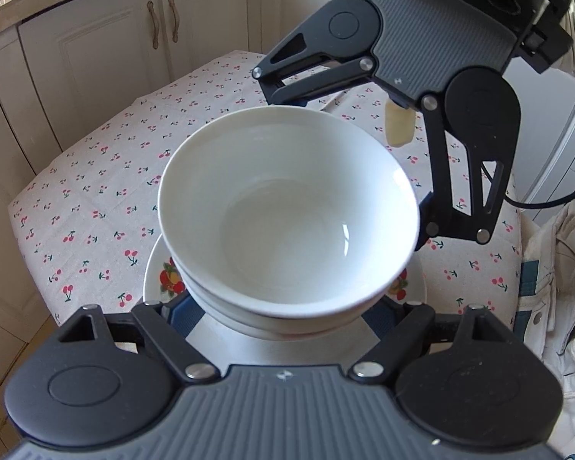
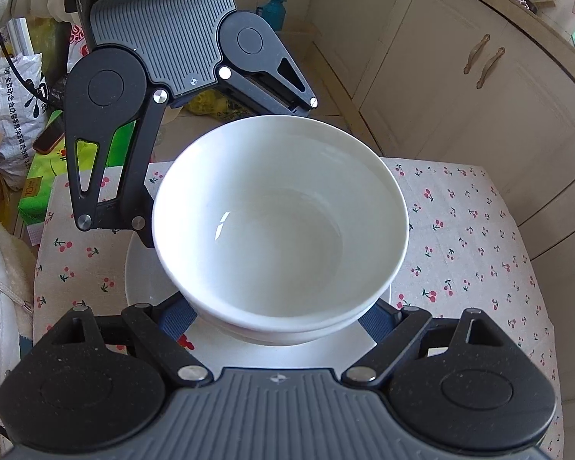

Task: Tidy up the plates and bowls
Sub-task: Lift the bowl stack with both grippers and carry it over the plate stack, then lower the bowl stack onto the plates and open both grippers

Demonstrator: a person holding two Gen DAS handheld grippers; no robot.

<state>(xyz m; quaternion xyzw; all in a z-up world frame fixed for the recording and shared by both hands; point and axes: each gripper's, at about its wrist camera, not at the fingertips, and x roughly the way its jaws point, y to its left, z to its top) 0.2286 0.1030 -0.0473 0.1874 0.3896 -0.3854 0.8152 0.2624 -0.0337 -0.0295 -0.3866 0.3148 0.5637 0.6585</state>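
A stack of white bowls point(image 1: 287, 214) stands on a plate with a fruit print point(image 1: 165, 276) on the cherry-print tablecloth point(image 1: 96, 191). The same bowls point(image 2: 280, 226) and plate point(image 2: 145, 276) show in the right wrist view. My left gripper point(image 1: 283, 314) has its blue-padded fingers point(image 1: 180, 314) spread wide to either side of the stack's base. My right gripper point(image 2: 280, 318) faces it from the opposite side, fingers point(image 2: 176, 318) also wide around the stack. The fingertips are hidden under the bowls, so contact cannot be told.
Cream cabinet doors point(image 1: 107, 57) stand beyond the small table. Bags and a green box point(image 2: 42, 176) sit on the floor past the table's edge. White fabric point(image 1: 563, 268) lies beside the table.
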